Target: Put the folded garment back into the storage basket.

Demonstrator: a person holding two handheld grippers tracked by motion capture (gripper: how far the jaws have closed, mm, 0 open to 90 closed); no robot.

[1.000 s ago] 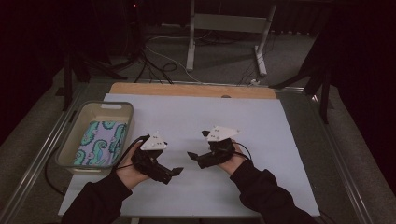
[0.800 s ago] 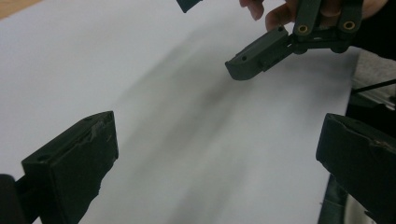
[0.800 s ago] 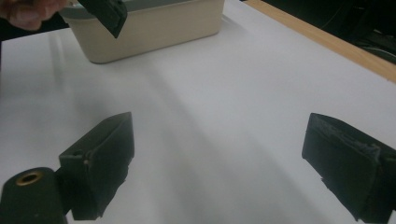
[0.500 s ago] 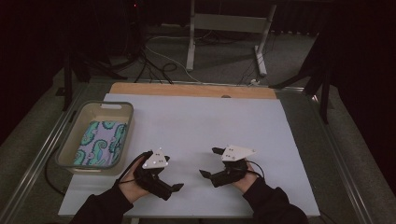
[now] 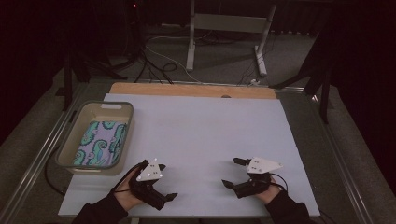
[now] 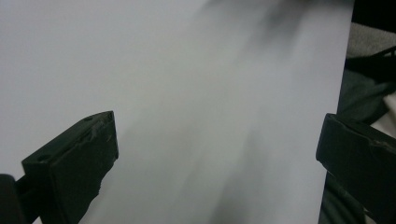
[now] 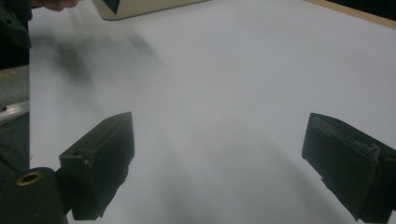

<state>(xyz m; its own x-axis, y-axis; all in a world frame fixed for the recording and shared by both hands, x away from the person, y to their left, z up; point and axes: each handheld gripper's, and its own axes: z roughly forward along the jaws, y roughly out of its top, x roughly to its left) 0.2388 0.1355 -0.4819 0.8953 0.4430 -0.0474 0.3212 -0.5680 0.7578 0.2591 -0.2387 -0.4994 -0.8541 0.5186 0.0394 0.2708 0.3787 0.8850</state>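
Your paisley cloth (image 5: pixel 100 142) lies flat inside the beige bin (image 5: pixel 78 119) at the tabletop's (image 5: pixel 205 130) left edge.

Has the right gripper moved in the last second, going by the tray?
Yes. The right gripper, jaws open and empty, has pulled back toward the table's near edge and slightly rightward, away from the tray, which has stayed put.

We see the tub (image 5: pixel 70 140) on the table's (image 5: pixel 205 135) left edge, cloth (image 5: pixel 100 142) in it; both grippers right of the tub, nearer us.
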